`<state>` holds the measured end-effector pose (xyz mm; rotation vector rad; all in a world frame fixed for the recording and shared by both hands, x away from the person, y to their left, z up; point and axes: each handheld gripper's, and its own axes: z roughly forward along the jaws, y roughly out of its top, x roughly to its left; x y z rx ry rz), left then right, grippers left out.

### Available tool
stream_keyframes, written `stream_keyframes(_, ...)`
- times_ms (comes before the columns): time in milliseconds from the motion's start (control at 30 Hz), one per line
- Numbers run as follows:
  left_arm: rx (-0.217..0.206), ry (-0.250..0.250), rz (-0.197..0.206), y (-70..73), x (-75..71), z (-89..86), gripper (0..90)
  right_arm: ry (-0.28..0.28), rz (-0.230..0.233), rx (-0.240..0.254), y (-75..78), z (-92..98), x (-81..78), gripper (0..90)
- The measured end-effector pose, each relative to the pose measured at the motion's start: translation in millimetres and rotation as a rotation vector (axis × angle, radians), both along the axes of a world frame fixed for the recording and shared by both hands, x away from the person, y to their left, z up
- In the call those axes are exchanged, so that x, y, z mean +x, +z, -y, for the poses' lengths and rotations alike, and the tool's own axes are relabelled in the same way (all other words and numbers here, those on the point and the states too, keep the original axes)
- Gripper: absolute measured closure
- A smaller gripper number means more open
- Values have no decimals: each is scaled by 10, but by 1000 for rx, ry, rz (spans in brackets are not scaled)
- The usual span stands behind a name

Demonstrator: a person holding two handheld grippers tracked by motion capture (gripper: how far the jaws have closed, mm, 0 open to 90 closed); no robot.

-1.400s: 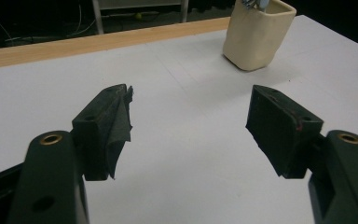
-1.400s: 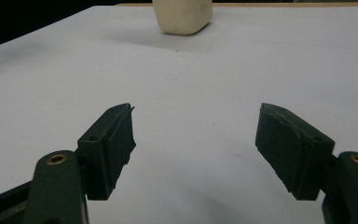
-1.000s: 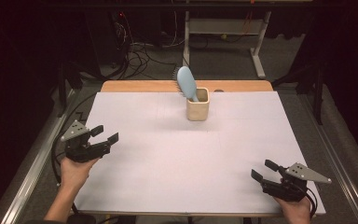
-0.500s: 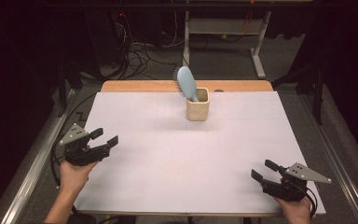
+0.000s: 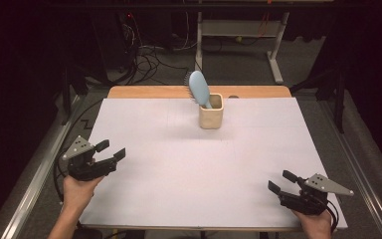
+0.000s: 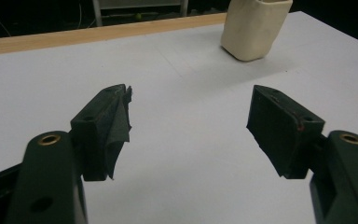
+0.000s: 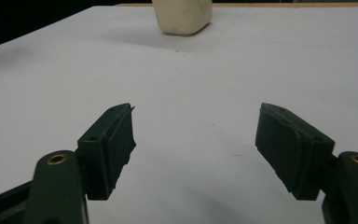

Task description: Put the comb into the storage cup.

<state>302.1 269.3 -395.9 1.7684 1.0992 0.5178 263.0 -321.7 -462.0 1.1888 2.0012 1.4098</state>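
Observation:
A cream cup [image 5: 211, 116] stands near the table's far middle with a light blue hairbrush [image 5: 199, 88] leaning out of it to the left. The cup [image 6: 254, 28] appears at the top of the left gripper view and again, as the cup [image 7: 182, 17], at the top of the right gripper view. My left gripper [image 5: 110, 151] hovers open at the table's left edge, nothing between its fingers. Near the front right corner my right gripper [image 5: 281, 181] is open too and holds nothing. Both are far from the cup.
White paper [image 5: 194, 164] covers the table, with a wooden strip [image 5: 149, 92] along the far edge. Beyond it, on the dark floor, are cables [image 5: 149, 55] and a metal frame [image 5: 238, 30]. A rail [image 5: 35, 184] runs along the left side.
My left gripper has drifted slightly toward the front along the left edge. The right gripper, cup and hairbrush have not moved.

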Motion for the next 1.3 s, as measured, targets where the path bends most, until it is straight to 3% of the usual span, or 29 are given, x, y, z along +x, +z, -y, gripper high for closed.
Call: stream_keyframes(1300,3,-21,-20,-195,-117,53,289,0,-1,2,-1,4,0,288)
